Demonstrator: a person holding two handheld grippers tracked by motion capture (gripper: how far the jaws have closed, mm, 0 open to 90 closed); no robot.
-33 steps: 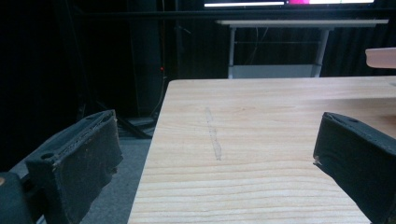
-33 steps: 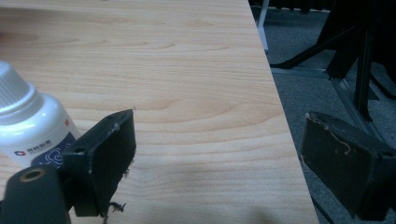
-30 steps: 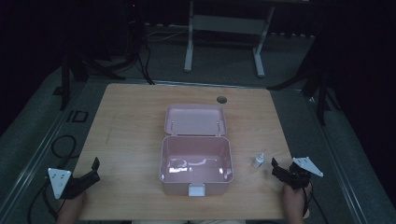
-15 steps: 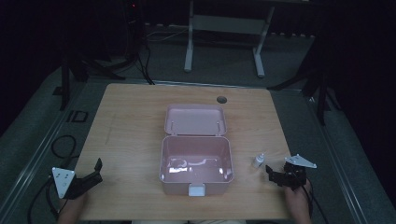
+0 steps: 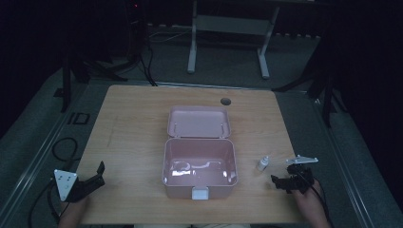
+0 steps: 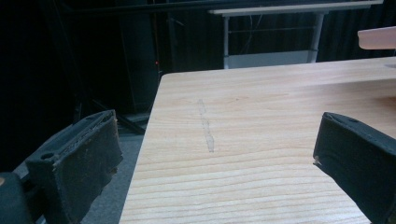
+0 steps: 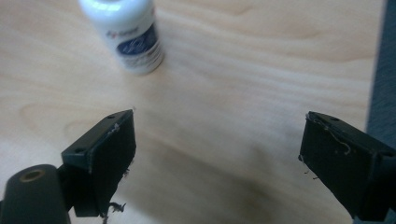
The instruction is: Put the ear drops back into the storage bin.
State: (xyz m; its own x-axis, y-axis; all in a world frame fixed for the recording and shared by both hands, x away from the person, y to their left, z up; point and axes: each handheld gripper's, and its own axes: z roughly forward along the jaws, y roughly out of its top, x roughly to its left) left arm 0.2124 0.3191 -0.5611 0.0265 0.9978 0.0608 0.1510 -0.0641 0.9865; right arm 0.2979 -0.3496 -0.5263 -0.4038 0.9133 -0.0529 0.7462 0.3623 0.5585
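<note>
The small white bottle (image 7: 125, 35) stands on the worktop (image 5: 133, 123) at the upper left of the right gripper view, just beyond the right gripper (image 7: 217, 154), whose fingers (image 7: 105, 154) gape wide, holding nothing.

The table (image 5: 133, 118) has a light wooden top with a round hole near its far edge. In the middle of it stands an open pink box (image 5: 199, 168), its lid laid back flat on the wood. A small white bottle (image 5: 263, 163) stands upright to the right of the box, a little apart from it.
</note>
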